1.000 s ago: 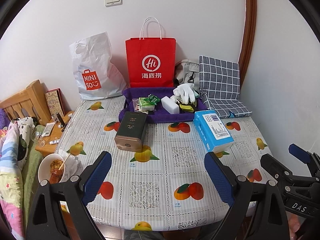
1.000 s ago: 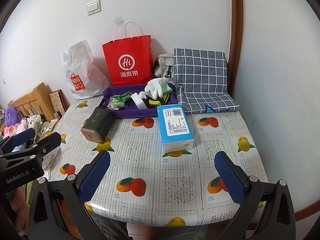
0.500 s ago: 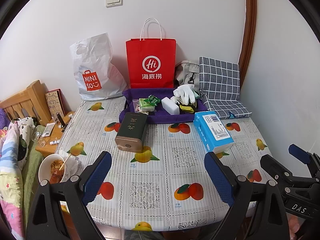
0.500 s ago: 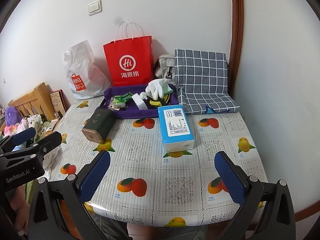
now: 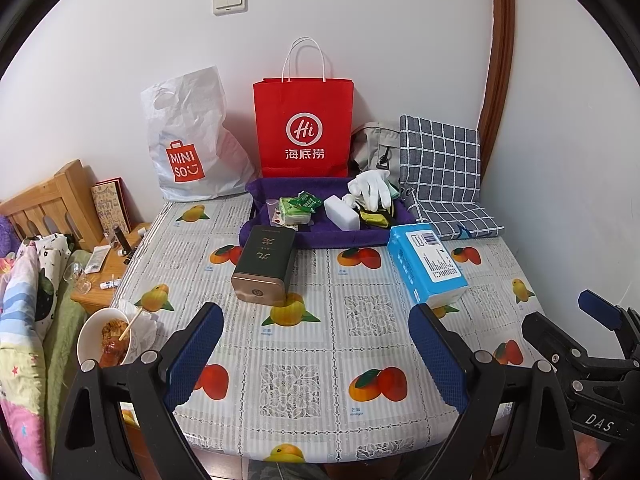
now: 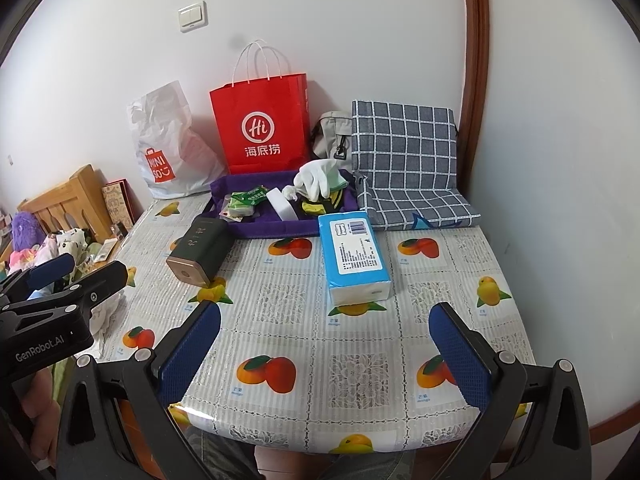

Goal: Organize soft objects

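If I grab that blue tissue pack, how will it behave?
The blue tissue pack looks soft, so it would probably squash between the pads. Its plastic wrap may be slippery. Lying flat on the table, it seems unlikely to roll.

White walls (image 5: 400,20) (brown door trim (image 5: 498,60))

Glossy, soft and papery surfaces on a fruit-print table

A shiny plastic tablecloth (image 6: 360,344) fills the lower frame. At centre, a fuzzy purple cloth tray (image 5: 320,236) holds white fabric gloves (image 5: 370,188). Beside it lie a smooth plastic-wrapped tissue pack (image 6: 354,252) and a matt dark tin (image 5: 266,264) with a metallic end. Behind stand a red paper bag (image 5: 304,128), a crinkled white plastic bag (image 5: 188,140) and a woven checked cushion (image 6: 404,152).
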The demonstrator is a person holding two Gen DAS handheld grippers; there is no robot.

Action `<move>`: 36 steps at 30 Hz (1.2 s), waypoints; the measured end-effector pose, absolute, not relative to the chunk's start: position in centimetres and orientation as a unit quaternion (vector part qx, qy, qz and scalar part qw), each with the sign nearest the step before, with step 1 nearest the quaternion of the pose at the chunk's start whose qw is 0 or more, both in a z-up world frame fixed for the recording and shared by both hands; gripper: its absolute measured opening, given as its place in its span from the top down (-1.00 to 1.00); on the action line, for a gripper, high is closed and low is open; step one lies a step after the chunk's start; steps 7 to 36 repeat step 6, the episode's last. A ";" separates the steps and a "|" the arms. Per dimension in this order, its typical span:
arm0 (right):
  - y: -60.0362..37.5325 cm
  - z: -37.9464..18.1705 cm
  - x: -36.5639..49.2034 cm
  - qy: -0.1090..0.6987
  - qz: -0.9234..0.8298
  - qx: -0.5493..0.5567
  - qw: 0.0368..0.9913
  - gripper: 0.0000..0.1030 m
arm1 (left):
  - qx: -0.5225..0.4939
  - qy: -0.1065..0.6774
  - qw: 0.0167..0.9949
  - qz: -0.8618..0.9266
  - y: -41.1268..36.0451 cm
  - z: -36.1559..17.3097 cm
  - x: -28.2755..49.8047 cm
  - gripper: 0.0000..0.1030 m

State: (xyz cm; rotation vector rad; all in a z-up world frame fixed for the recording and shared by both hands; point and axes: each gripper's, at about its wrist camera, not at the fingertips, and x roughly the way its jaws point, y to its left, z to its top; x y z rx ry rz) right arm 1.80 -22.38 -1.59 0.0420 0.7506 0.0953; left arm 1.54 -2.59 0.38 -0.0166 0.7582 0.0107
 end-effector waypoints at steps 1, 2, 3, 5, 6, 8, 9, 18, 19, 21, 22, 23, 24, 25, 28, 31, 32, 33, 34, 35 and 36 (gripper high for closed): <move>-22.4 -1.5 1.9 0.366 0.047 0.020 0.929 -0.99 | -0.009 0.370 0.929 0.005 -2.6 0.4 1.5 -0.83; -22.3 -1.5 1.7 0.366 0.047 0.019 0.929 -0.99 | -0.008 0.370 0.929 0.005 -2.6 0.4 1.5 -0.83; -22.3 -1.5 1.7 0.366 0.047 0.020 0.929 -0.99 | -0.008 0.370 0.929 0.006 -2.6 0.4 1.5 -0.83; -22.3 -1.4 1.6 0.364 0.049 0.019 0.930 -0.99 | -0.008 0.370 0.929 0.005 -2.6 0.5 1.6 -0.83; -22.2 -1.4 1.6 0.363 0.049 0.018 0.930 -0.99 | -0.007 0.370 0.929 0.004 -2.6 0.6 1.7 -0.83; -22.2 -1.4 1.6 0.363 0.049 0.018 0.930 -0.99 | -0.007 0.370 0.929 0.004 -2.6 0.6 1.7 -0.83; -22.2 -1.4 1.6 0.363 0.049 0.018 0.930 -0.99 | -0.007 0.370 0.929 0.004 -2.6 0.6 1.7 -0.83; -22.2 -1.4 1.6 0.363 0.049 0.018 0.930 -0.99 | -0.007 0.370 0.929 0.004 -2.6 0.6 1.7 -0.83; -22.2 -1.4 1.6 0.363 0.049 0.018 0.930 -0.99 | -0.007 0.370 0.929 0.004 -2.6 0.6 1.7 -0.83; -22.2 -1.4 1.6 0.363 0.049 0.018 0.930 -0.99 | -0.007 0.370 0.929 0.004 -2.6 0.6 1.7 -0.83; -22.2 -1.4 1.6 0.363 0.049 0.018 0.930 -0.99 | -0.007 0.370 0.929 0.004 -2.6 0.6 1.7 -0.83; -22.2 -1.4 1.6 0.363 0.049 0.018 0.930 -0.99 | -0.007 0.370 0.929 0.004 -2.6 0.6 1.7 -0.83; -22.2 -1.4 1.6 0.363 0.049 0.018 0.930 -0.99 | -0.007 0.370 0.929 0.004 -2.6 0.6 1.7 -0.83; -22.2 -1.4 1.6 0.363 0.049 0.018 0.930 -0.99 | -0.007 0.370 0.929 0.004 -2.6 0.6 1.7 -0.83; -22.2 -1.4 1.6 0.363 0.049 0.018 0.930 -0.99 | -0.007 0.370 0.929 0.004 -2.6 0.6 1.7 -0.83; -22.2 -1.4 1.6 0.363 0.049 0.018 0.930 -0.99 | -0.007 0.370 0.929 0.004 -2.6 0.6 1.7 -0.83; -22.2 -1.4 1.6 0.363 0.049 0.018 0.930 -0.99 | -0.007 0.370 0.929 0.004 -2.6 0.6 1.7 -0.83; -22.2 -1.4 1.6 0.363 0.049 0.018 0.930 -0.99 | -0.007 0.370 0.929 0.004 -2.6 0.6 1.7 -0.83; -22.2 -1.4 1.6 0.363 0.049 0.018 0.930 -0.99 | -0.007 0.370 0.929 0.004 -2.6 0.6 1.7 -0.83; -22.2 -1.4 1.6 0.363 0.049 0.018 0.930 -0.99 | -0.007 0.370 0.929 0.004 -2.6 0.6 1.7 -0.83; -22.2 -1.4 1.6 0.363 0.049 0.018 0.930 -0.99 | -0.007 0.370 0.929 0.004 -2.6 0.6 1.7 -0.83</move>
